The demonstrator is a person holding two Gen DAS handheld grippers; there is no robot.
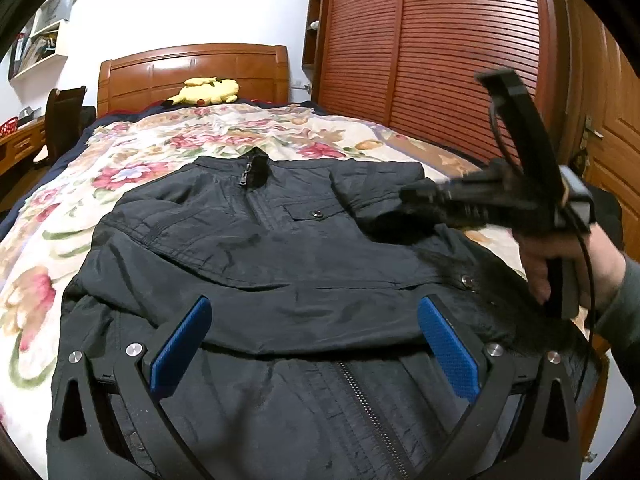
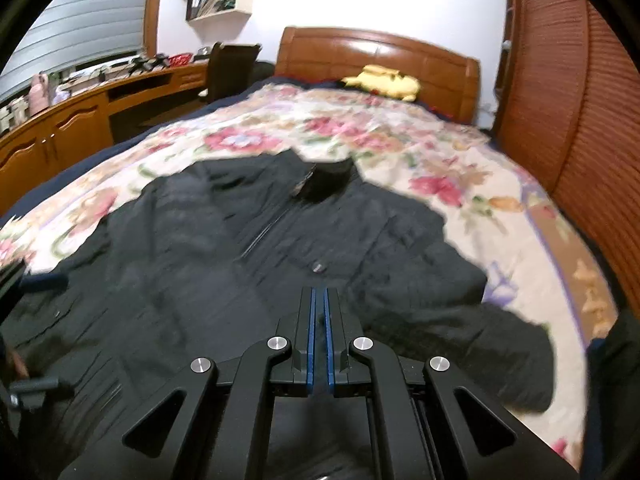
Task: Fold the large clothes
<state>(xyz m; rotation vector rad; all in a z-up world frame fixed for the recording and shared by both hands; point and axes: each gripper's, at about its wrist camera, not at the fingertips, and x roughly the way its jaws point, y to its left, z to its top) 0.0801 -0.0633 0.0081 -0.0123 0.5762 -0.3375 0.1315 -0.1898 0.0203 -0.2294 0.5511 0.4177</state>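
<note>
Left gripper [image 1: 314,350] is spread wide with nothing pinched, both blue pads [image 1: 180,346] hanging over the lower front of the black jacket [image 1: 248,248]. From my left wrist view the jacket lies face up on the floral bedspread [image 1: 132,152], collar toward the headboard [image 1: 192,70], one sleeve folded across the chest. Off by the bed's right edge I see the right hand [image 1: 568,264] gripping its tool above the jacket's shoulder. A yellow plush toy [image 1: 208,90] sits by the headboard.

Right wrist view is pretty blurry. Right gripper [image 2: 319,294] is clamped closed, pads nearly together, no cloth visible between them, over the jacket's middle near the zipper [image 2: 260,236].
</note>
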